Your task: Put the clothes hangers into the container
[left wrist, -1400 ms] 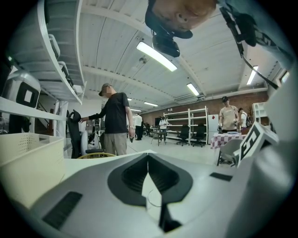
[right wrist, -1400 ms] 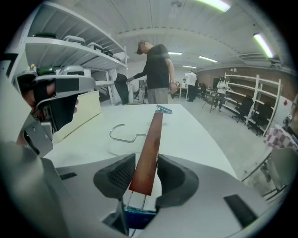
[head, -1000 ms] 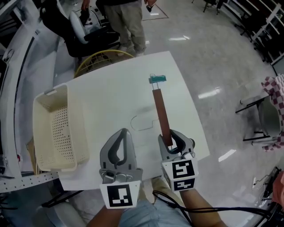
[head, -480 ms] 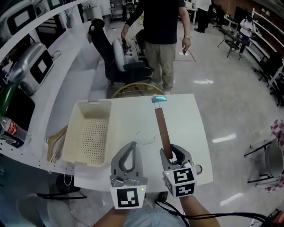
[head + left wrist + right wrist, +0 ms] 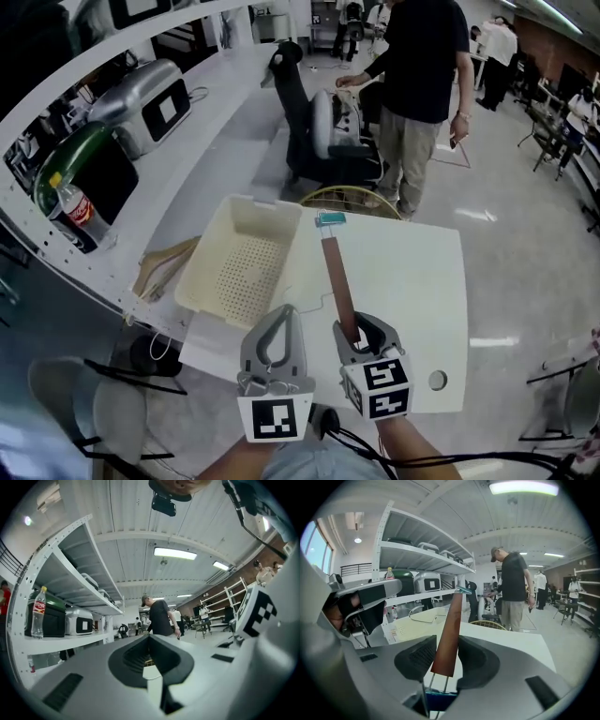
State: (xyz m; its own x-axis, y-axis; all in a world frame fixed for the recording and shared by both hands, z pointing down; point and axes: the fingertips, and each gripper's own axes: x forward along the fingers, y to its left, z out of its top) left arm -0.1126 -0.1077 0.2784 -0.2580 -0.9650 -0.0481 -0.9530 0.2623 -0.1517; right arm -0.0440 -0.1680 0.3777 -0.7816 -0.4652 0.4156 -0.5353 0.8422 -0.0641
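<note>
Head view: vs a second ago both tongs are up off the bench (image 5: 412, 281) and carried forward-left, camera tipped up with them. The container (image 5: 246, 272) now sits just ahead-left of the left tongs (image 5: 281, 314) rather than far off to the side. The hanger (image 5: 336, 281) has come up with the right tongs (image 5: 356, 330): brown bar sticking straight ahead from them, teal clip (image 5: 330, 219) at the far end, thin wire hook (image 5: 314, 302) off to the left of the bar. So pickup looks done and the transfer is under way; the hanger is not in the container yet, it hangs beside the container's right wall

Left gripper view: left tongs (image 5: 150, 637) closed tip to tip, nothing between them, pointing about level out into the room at a standing person (image 5: 159, 618). Idle, just travelling along

Right gripper view: right tongs (image 5: 443, 653) clamped on the near end of the hanger (image 5: 449, 630), pads pressing both sides of the brown bar. The bar rises away from the tongs to the clip (image 5: 464, 590), with the hook (image 5: 423, 616) off to its left. Tongs tilt somewhat down toward the bench; container (image 5: 405, 630) lies ahead-left. Judgement: swing left and lower, then release
</note>
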